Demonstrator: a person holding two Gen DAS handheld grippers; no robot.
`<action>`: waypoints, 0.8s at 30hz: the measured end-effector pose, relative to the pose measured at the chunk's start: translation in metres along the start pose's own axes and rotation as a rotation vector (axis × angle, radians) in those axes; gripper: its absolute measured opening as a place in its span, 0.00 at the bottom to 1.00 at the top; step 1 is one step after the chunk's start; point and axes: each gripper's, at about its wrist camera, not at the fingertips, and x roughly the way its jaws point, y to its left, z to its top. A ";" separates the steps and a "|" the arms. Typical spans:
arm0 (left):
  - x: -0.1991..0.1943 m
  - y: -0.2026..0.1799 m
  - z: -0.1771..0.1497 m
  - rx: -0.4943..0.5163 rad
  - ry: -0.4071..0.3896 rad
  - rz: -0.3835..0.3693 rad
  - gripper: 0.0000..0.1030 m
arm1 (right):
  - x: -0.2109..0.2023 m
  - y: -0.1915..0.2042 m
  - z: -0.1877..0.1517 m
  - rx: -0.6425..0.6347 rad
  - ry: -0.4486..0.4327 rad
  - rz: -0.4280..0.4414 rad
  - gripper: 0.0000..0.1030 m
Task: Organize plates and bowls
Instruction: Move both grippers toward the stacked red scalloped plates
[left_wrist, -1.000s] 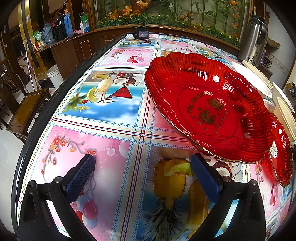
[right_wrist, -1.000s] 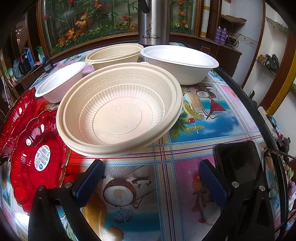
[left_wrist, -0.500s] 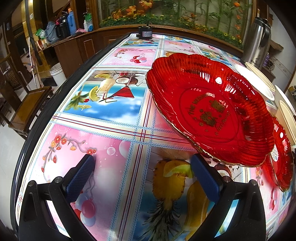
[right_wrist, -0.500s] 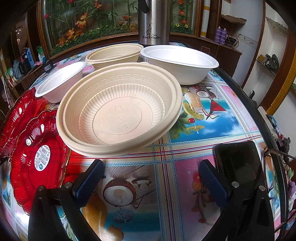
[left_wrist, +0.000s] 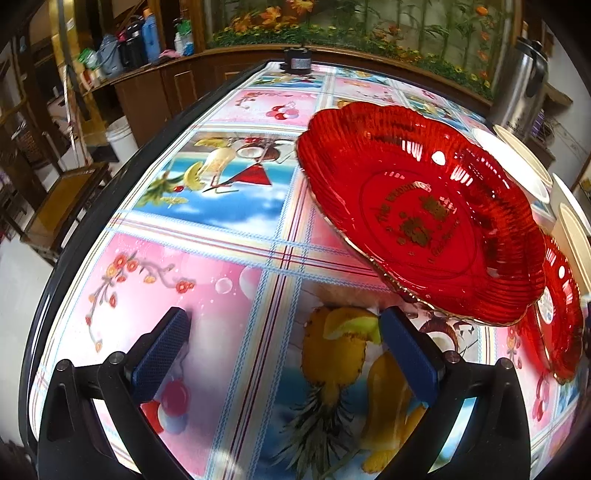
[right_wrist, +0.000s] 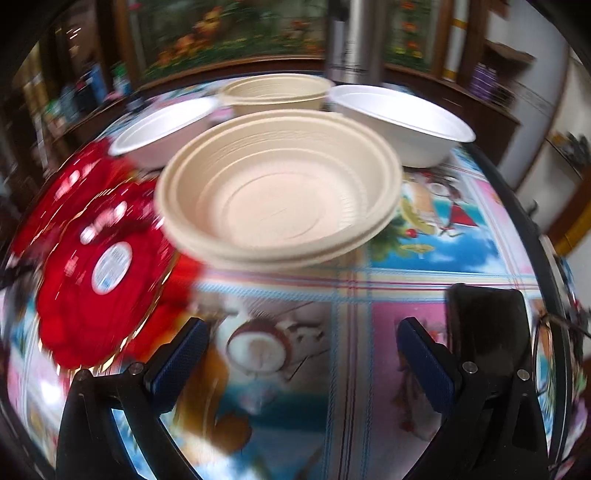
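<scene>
Biggest thing you've got here is the table (left_wrist: 229, 254), covered in that loud fruit-and-flower print oilcloth. Everything sits on it.

Next down, the large red plate (left_wrist: 417, 206) with gold lettering in its middle sits ahead and to the right of your left gripper (left_wrist: 282, 330). Its near edge overlaps the smaller red plate (left_wrist: 557, 325), which lies at the far right of the left wrist view. In the right wrist view that smaller red plate (right_wrist: 99, 266) shows a white round sticker and sits just left of the big tan bowl (right_wrist: 277, 188).

That tan bowl is right in front of your right gripper (right_wrist: 303, 338), roughly centred between the fingers but farther out, not touched. Behind it there's a white bowl (right_wrist: 402, 118) to the right, another white bowl (right_wrist: 162, 129) to the left, and a second tan bowl (right_wrist: 277, 92) between them. A steel thermos (right_wrist: 352, 40) stands behind those.

A dark phone (right_wrist: 487, 325) lies flat beside the right gripper's right finger.

Both your tongs are released, fingers spread wide and nothing between them. The right wrist view is motion-blurred, so finer detail there is a wash.
</scene>
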 end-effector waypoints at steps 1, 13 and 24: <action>-0.002 0.001 0.000 -0.014 -0.003 -0.018 1.00 | -0.002 0.001 -0.003 -0.009 0.002 0.008 1.00; -0.047 0.020 -0.024 -0.104 -0.102 -0.096 1.00 | -0.072 0.006 -0.012 -0.056 -0.146 0.114 0.99; -0.046 0.021 -0.028 -0.115 -0.138 -0.095 1.00 | -0.098 0.088 0.066 -0.132 -0.305 0.389 0.96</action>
